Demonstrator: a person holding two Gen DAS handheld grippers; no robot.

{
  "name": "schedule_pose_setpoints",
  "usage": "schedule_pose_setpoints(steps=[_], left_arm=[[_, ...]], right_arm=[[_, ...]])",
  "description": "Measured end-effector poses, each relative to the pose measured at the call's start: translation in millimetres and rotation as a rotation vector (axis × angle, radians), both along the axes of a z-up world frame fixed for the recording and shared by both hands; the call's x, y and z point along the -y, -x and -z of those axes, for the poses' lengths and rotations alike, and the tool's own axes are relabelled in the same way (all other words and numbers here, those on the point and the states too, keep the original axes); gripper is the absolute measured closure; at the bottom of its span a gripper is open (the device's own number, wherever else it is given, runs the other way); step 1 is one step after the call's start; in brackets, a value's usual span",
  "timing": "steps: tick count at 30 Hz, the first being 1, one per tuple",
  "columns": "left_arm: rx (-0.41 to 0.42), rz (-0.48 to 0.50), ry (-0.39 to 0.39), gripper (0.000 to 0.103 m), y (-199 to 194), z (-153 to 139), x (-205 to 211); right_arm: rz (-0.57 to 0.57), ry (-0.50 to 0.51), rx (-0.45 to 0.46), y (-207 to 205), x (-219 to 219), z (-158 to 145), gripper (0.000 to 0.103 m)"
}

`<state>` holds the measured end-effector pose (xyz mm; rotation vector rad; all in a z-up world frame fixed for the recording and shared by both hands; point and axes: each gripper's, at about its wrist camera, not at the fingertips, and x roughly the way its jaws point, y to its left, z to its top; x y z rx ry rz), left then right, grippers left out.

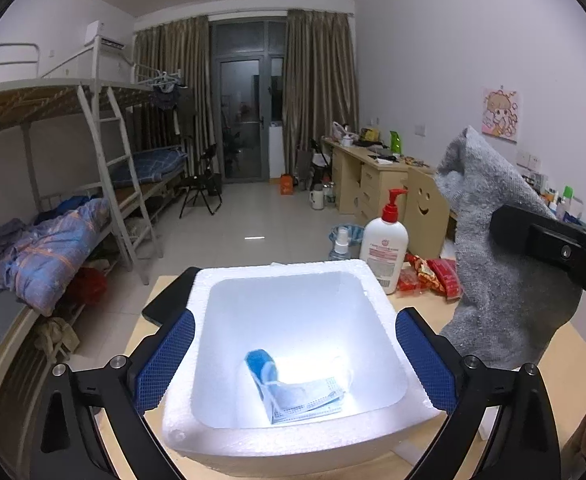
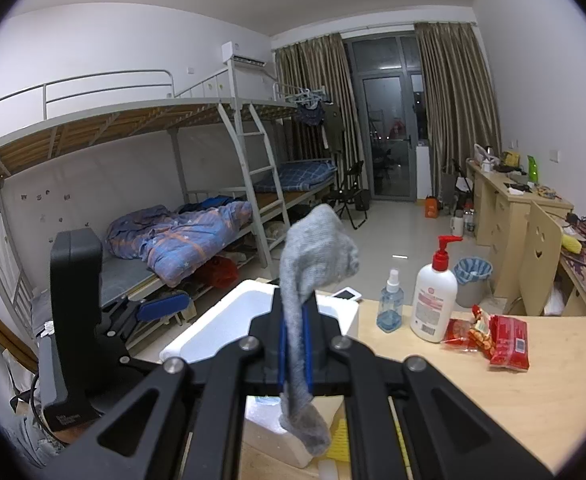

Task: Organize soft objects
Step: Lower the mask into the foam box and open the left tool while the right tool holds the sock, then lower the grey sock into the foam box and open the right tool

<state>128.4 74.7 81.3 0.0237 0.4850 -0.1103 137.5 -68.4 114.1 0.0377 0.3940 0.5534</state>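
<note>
- Your right gripper (image 2: 295, 354) is clamped tight on the grey sock (image 2: 313, 264), which hangs above the table beside the foam box (image 1: 289, 436).
- Your left gripper (image 1: 293, 364) spreads wide around the box, gripping nothing.
- A face mask (image 1: 297, 392) lies inside.
- Beyond stands the lotion bottle (image 1: 385, 244).

Your left gripper (image 1: 295, 364): fingers spread wide, blue pads (image 1: 165, 360) standing either side of white foam box (image 1: 197, 292), clamping nothing. Your right gripper (image 2: 295, 344): jaws closed tight, blue pads pinching grey sock (image 2: 313, 256) mid-length, held raised, to right of left gripper, above box's edge.
</note>
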Motion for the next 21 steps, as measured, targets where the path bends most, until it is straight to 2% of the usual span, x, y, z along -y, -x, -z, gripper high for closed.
schedule_pose_setpoints(steps=[6, 13, 21], left_arm=[[0.034, -0.031, 0.018, 0.002, 18, -9, -12], [0.049, -0.116, 0.034, 0.002, 48, -14, -42], [0.054, -0.191, 0.01, 0.002, 69, -11, -67]], right_arm=[[-0.003, 0.008, 0.011, -2, -5, -4, 0.094], [-0.049, 0.018, 0.032, -7, -28, -14, 0.094], [-0.103, 0.046, -0.037, -28, -62, -4, 0.094]])
